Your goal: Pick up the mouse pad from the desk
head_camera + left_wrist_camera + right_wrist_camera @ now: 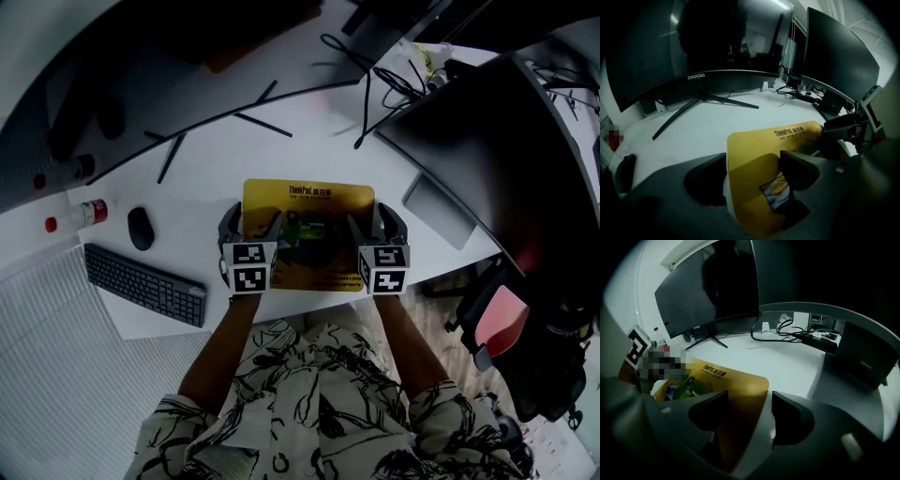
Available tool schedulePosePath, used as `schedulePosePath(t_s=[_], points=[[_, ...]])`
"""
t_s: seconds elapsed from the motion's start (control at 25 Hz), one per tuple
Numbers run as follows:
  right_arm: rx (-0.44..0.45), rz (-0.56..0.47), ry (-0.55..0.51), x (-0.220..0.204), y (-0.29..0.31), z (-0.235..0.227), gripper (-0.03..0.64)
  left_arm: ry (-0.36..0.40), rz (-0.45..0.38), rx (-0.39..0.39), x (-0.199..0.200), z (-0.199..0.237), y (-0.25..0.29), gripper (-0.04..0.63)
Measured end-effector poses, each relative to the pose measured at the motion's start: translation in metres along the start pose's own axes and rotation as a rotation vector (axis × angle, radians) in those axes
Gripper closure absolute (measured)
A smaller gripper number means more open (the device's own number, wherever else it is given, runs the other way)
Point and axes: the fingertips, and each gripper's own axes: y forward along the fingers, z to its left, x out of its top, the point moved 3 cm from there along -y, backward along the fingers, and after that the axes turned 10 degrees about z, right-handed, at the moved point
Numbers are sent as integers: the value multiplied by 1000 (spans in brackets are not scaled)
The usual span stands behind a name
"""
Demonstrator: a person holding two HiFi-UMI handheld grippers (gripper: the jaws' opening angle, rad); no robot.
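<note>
Item: mouse pad (309, 206), yellow, printed, lying flat on the white desk (309, 141), lower centre of the head view

Grippers: left gripper (251, 225) at the pad's left edge, right gripper (375, 225) at its right edge; both with jaws spread and nothing pinched

Position: in the left gripper view the pad (759, 154) fills the lower right, its edge running between the jaws, one jaw over bare desk and one over the pad; the right gripper view mirrors this, with the pad (736, 385) at lower left

Risks (judged):
- pad is thin and flush with the desk, so closing jaws may skid over it or buckle it
- uneven closing could drag it sideways
- a weak pinch may let it sag and slip when lifted
</note>
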Motion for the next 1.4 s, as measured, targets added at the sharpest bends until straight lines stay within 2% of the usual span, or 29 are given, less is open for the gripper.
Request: schedulePosePath(t_s=[0.04, 0.16, 0.44, 0.68, 1.08, 1.16, 1.28, 1.4], points=[[-6, 5, -2, 0, 0, 0, 325, 5, 3, 7, 0, -2, -1, 253], [-13, 15, 2, 0, 1, -2, 355, 7, 6, 27, 0, -4, -2, 256], [-17, 22, 0, 0, 1, 3, 417, -5, 7, 13, 0, -4, 0, 256], [-9, 25, 9, 1, 1, 5, 425, -1, 8, 21, 0, -4, -1, 259], [6, 12, 25, 0, 1, 12, 499, 0, 2, 26, 0, -4, -2, 265], [24, 10, 22, 0, 0, 15, 537, -23, 3, 12, -1, -1, -1, 267], [33, 0, 14, 0, 0, 18, 543, -78, -8, 16, -3, 12, -2, 372], [39, -8, 23, 0, -1, 17, 545, -56, -9, 21, -1, 11, -3, 420]])
